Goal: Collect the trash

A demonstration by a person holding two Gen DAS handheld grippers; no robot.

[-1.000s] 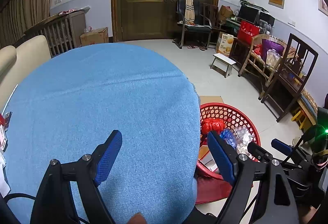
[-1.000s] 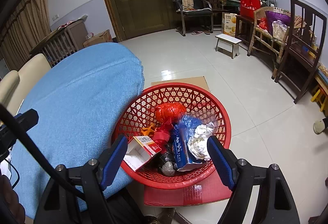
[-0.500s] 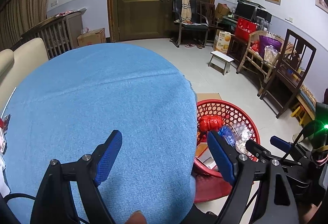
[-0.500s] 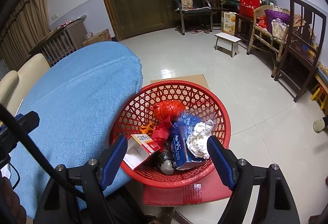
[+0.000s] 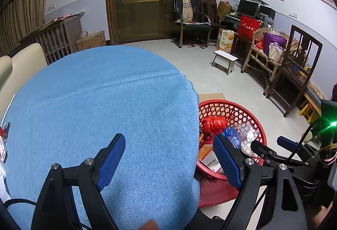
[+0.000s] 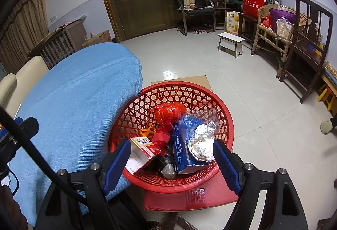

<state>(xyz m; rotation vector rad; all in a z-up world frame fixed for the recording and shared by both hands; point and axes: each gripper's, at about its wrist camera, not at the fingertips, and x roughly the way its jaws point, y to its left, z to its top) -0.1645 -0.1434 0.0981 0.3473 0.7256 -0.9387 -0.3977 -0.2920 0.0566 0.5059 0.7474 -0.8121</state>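
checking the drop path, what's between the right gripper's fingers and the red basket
Nothing: in the right wrist view the open right gripper hangs directly over the red basket of trash, with only air between.

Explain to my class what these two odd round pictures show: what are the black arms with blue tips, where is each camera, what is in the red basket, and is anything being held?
No robot here: a person holds a two-finger tool in each hand, with a wide-angle camera on each looking along its fingers. One picture looks along the left gripper, over a table under a blue cloth. The other looks along the right gripper, down into the red basket on the floor beside the table. In the basket lie a red bag, a small white and red box, a blue packet and crumpled white paper. Both grippers are open and hold nothing. The stretch of cloth in view is bare, so the trash seems collected.
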